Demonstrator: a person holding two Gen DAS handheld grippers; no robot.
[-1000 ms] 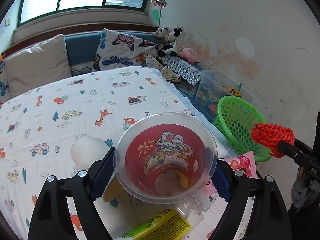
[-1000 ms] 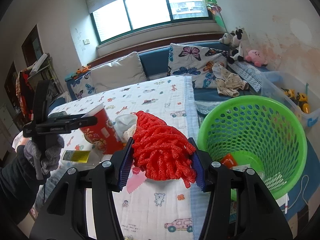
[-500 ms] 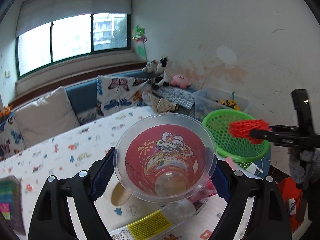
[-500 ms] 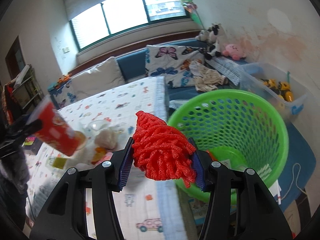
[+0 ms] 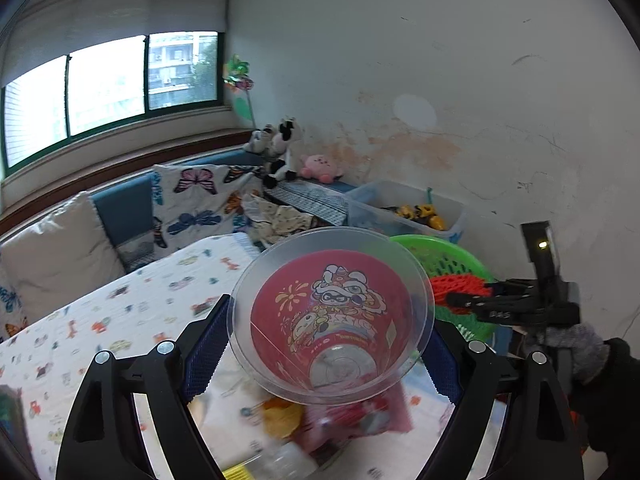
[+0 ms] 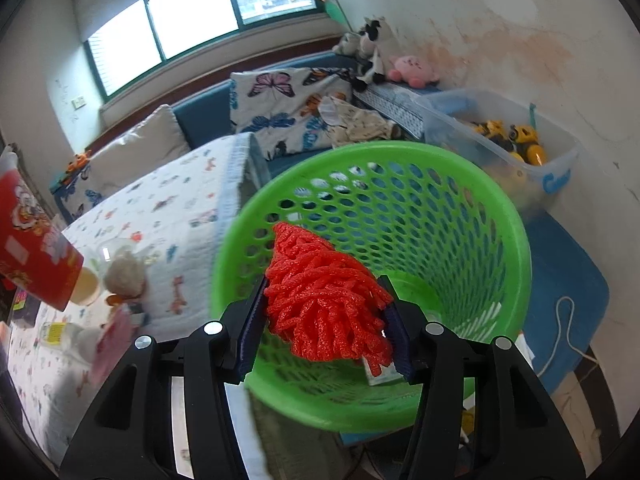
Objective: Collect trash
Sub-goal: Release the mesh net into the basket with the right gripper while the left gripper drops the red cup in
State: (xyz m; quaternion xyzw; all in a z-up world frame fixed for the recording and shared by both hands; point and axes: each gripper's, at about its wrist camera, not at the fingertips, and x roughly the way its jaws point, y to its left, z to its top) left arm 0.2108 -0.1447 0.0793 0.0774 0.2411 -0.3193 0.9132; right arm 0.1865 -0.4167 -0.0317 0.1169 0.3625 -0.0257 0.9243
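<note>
Between your right gripper's (image 6: 326,316) blue pads sits the red foam net (image 6: 320,296), squeezed from both sides and held just over the open mouth of the green basket (image 6: 516,240). Past the net you look down into the basket, where some paper and a pale wrapper lie at the bottom; only this view shows that. The near rim lies directly under the fingers, and the far wall rises well clear beyond the net.

Your left gripper (image 5: 324,344) is closed on the red cartoon cup (image 5: 332,320), its pads pressing the sides just under the clear flared rim, the mouth facing the camera. That view looks into the cup; the right view shows only its red outside (image 6: 32,240) at the left edge, tilted and raised above the table. Below the cup the left view is blurred: a yellow-labelled bottle (image 5: 256,468), something orange and a pink wrapper lie on the printed cloth (image 5: 120,308). The right view shows that litter more clearly, with a crumpled white wad (image 6: 124,276) and a pale cup (image 6: 86,286) near the cloth's edge.

From the left view, the right gripper (image 5: 460,300) appears from the side with the net over the basket (image 5: 448,252), which stands beside the table, between it and the clear toy bin (image 6: 556,168) against the wall. The gap between the basket and the cloth's edge is narrow; above the basket there is open room. Farther back are the butterfly cushion (image 6: 288,108), plush toys (image 5: 280,152) and the window (image 6: 192,20).
</note>
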